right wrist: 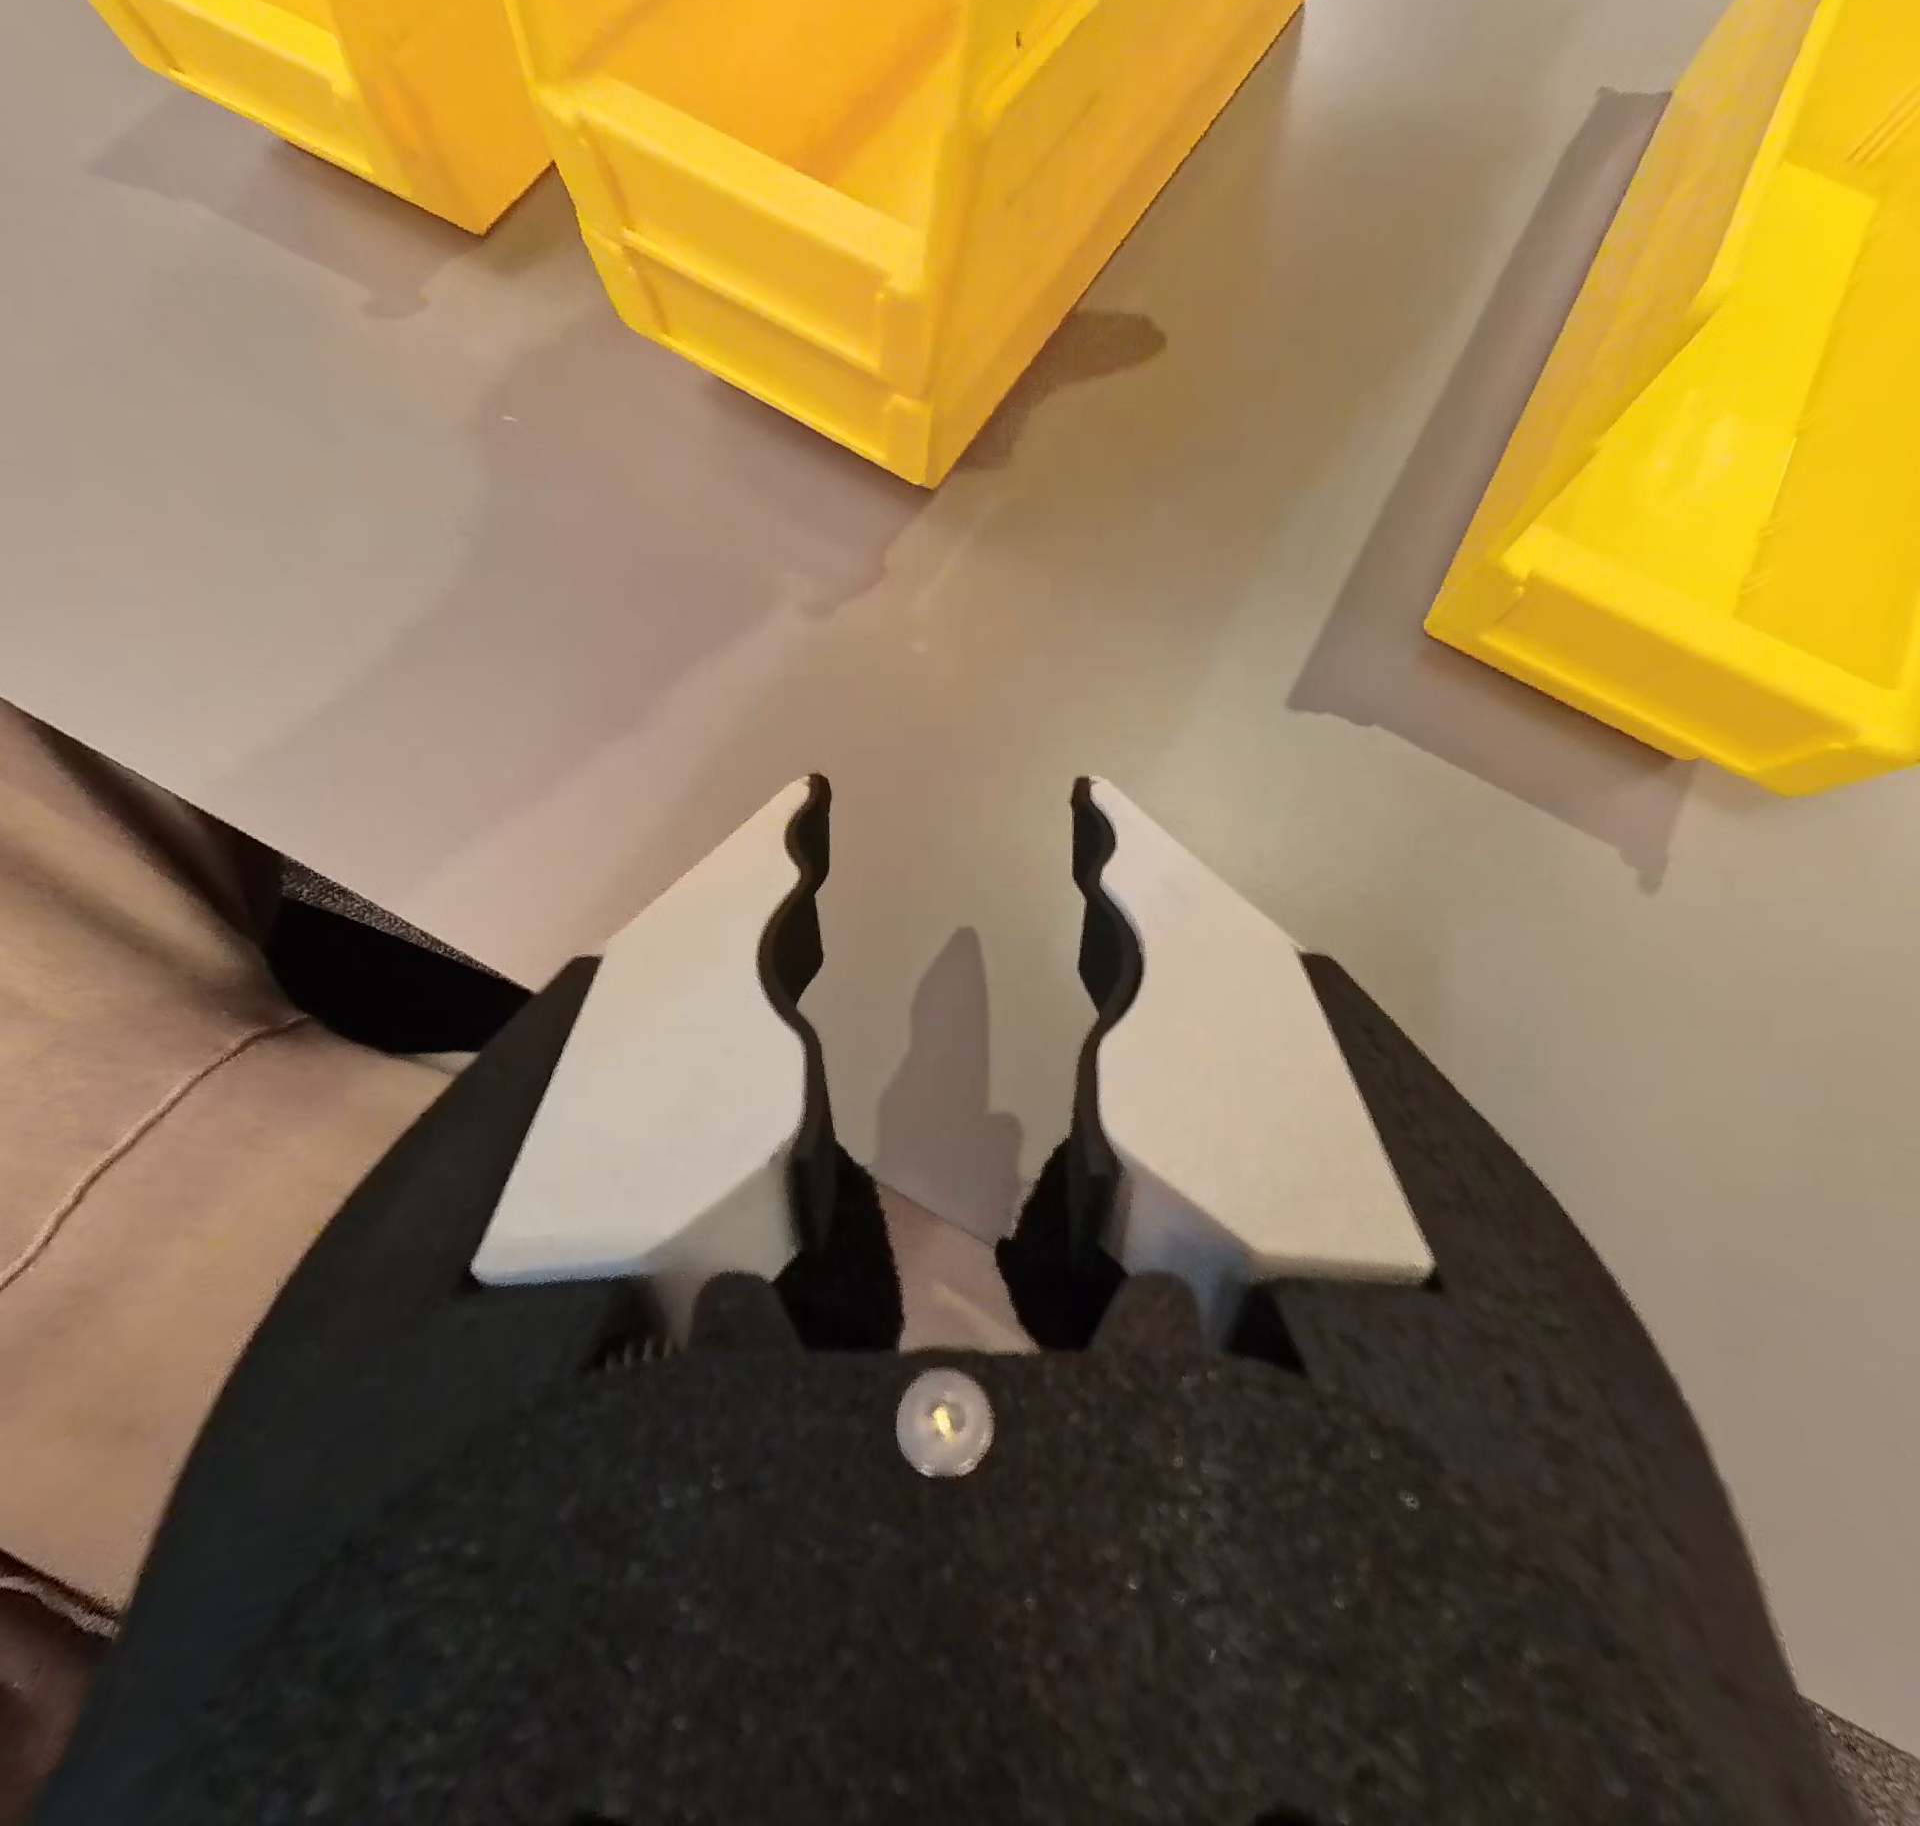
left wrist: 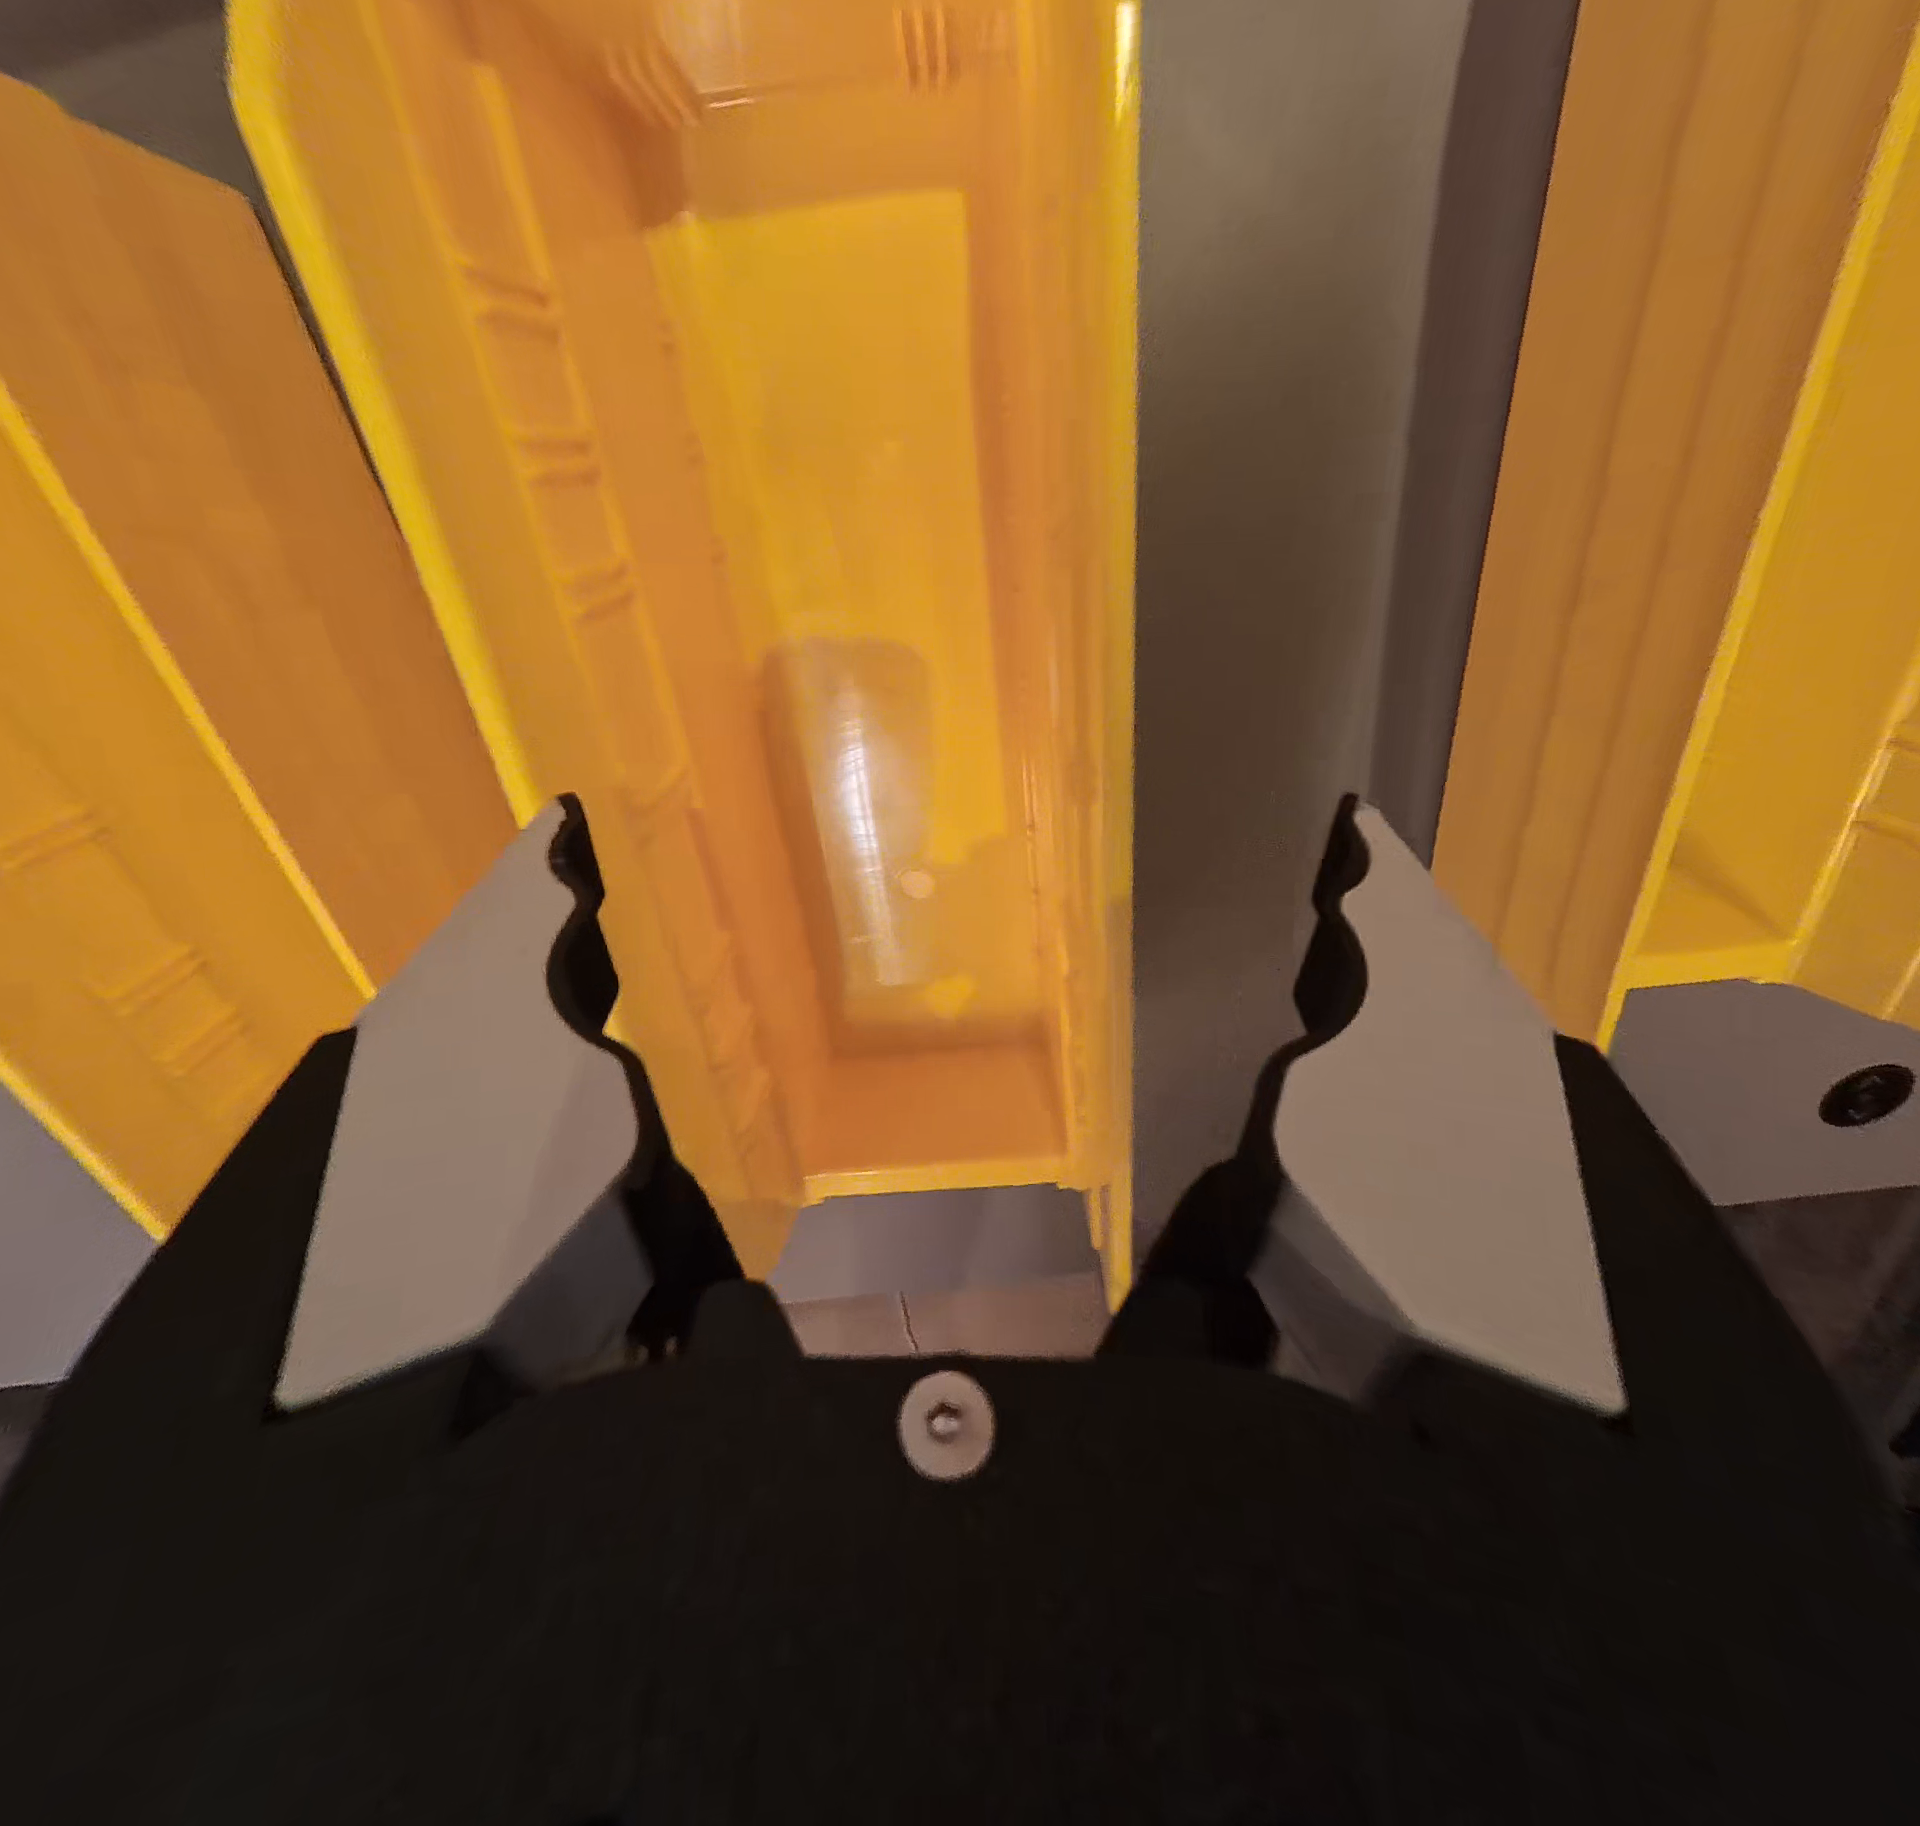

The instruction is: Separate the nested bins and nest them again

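Three yellow bins standing apart on a grey worktop (right wrist: 520,529), none nested in another.

Left wrist view: left claw (left wrist: 961,810) spread wide, gripping nothing, poised over the near end of the middle bin (left wrist: 883,529). Looking straight down into that bin's open cavity, glossy floor catching a reflection. Left fingertip (left wrist: 551,841) over the bin's left wall, right fingertip (left wrist: 1361,841) out past its right wall, above the grey strip of worktop. Contact with the bin impossible to judge. Left bin (left wrist: 156,633) just beside the middle one at left, angled slightly; right bin (left wrist: 1662,426) set apart at right across a wider grey gap.

Right wrist view: right claw (right wrist: 951,789) partly spread, a clear gap between the wavy black pads (right wrist: 800,903), empty. Hovering above bare worktop near its front edge. Middle bin (right wrist: 810,218) and left bin (right wrist: 312,41) side by side at far left, nearly touching. Right bin (right wrist: 1714,477) alone at far right, well apart from the pair. Tan fabric (right wrist: 135,1101) at near left, beyond the worktop edge.
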Tool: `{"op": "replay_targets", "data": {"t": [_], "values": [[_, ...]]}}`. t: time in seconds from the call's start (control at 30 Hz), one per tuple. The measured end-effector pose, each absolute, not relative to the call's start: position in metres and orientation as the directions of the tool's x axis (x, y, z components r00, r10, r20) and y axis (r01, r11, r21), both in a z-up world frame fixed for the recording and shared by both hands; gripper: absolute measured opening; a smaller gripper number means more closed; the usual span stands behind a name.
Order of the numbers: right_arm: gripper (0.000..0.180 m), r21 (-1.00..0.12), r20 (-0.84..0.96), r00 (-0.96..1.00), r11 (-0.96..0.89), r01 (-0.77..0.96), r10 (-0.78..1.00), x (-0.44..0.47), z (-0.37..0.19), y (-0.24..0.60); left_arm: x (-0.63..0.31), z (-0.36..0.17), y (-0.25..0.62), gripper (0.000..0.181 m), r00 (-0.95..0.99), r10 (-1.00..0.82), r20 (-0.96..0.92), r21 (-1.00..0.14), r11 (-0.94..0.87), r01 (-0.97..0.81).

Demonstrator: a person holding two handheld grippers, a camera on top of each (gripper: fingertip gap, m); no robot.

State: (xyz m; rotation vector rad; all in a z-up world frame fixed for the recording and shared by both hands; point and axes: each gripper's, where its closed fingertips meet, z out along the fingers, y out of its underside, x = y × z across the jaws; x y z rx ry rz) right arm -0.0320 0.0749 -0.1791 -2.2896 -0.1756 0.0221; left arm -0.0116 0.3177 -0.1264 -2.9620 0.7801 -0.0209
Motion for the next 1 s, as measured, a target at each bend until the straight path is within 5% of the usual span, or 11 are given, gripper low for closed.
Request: {"op": "replay_targets", "data": {"t": [0.17, 0.5, 0.63, 1.0], "values": [[0.046, -0.744, 0.049, 0.989, -0.656, 0.128, 0.137, -0.031, -0.18, 0.075, -0.008, -0.121, 0.327, 0.157, 0.848, -0.521, -0.099, -0.099, -0.842, -0.53], [0.046, -0.725, 0.085, 0.985, -0.669, 0.162, 0.147, -0.032, -0.183, 0.074, -0.018, -0.128, 0.339, 0.157, 0.859, -0.498, -0.115, -0.075, -0.858, -0.507], [0.047, -0.706, 0.119, 0.982, -0.683, 0.186, 0.144, -0.027, -0.186, 0.072, -0.026, -0.137, 0.34, 0.12, 0.854, -0.504, -0.13, -0.035, -0.858, -0.512], [0.047, -0.698, 0.126, 0.977, -0.685, 0.209, 0.169, -0.035, -0.189, 0.073, -0.025, -0.127, 0.343, 0.11, 0.88, -0.474, -0.006, -0.067, -0.878, -0.474]]}}
